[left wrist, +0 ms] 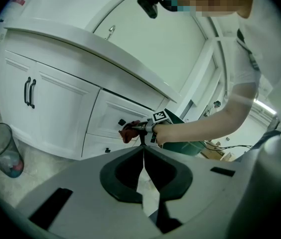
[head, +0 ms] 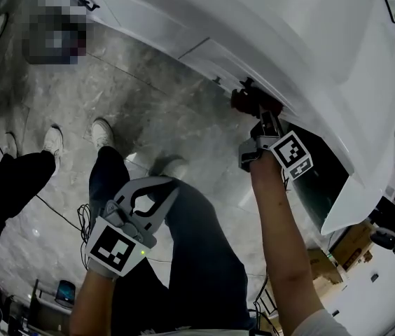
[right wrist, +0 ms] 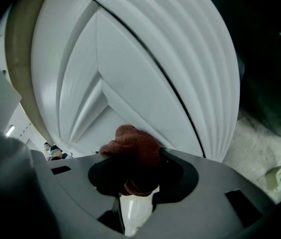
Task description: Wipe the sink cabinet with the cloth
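right gripper: clenched on red-brown cloth, bunched against white sink cabinet front for wiping | left gripper: closed, empty, parked low, clear of the stroke

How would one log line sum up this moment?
right claw: shut on cloth | cloth: at sink cabinet front | left claw: shut, empty

pale grey marbled floor lies before the white sink cabinet. a clear waste bin stands on it left of the cabinet; brown cardboard boxes sit past its right end.
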### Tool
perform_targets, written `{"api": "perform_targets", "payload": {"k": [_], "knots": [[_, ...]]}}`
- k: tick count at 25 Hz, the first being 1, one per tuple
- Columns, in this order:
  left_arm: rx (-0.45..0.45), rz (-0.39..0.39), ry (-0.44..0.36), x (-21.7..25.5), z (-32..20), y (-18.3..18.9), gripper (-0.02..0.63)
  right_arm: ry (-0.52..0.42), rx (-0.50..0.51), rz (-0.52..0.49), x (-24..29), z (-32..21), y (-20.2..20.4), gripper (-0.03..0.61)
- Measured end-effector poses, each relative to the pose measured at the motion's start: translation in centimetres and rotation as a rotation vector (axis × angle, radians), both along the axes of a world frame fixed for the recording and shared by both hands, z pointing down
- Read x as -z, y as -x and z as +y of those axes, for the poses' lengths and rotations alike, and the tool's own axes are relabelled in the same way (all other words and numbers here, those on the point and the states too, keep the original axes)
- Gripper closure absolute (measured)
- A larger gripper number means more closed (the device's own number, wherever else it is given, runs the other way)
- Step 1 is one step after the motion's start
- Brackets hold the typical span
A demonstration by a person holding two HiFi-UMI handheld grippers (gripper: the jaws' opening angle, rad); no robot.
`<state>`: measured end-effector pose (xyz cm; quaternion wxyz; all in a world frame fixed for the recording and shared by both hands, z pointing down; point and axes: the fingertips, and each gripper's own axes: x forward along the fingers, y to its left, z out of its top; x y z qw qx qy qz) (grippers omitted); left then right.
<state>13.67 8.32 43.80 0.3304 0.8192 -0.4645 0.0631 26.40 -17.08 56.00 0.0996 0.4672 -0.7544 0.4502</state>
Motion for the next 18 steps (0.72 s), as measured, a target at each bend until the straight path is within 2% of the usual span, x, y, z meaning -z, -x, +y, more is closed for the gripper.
{"api": "perform_targets", "payload": {"k": [7,14,18], "knots": [[0.019,0.019,-0.007,1.0,1.0,0.3,0.601,-0.053,0.005,0.038,2.6,0.1,0.6,0.442],[0.026,0.024,-0.02,1.8,1.7,2.8,0.601,-0.131,0.023,0.1,4.6,0.3,3.1,0.442],[0.026,0.026,-0.027,1.9,2.5,4.5,0.601,-0.186,0.074,0.174,5.7,0.7,4.6,0.442]]}}
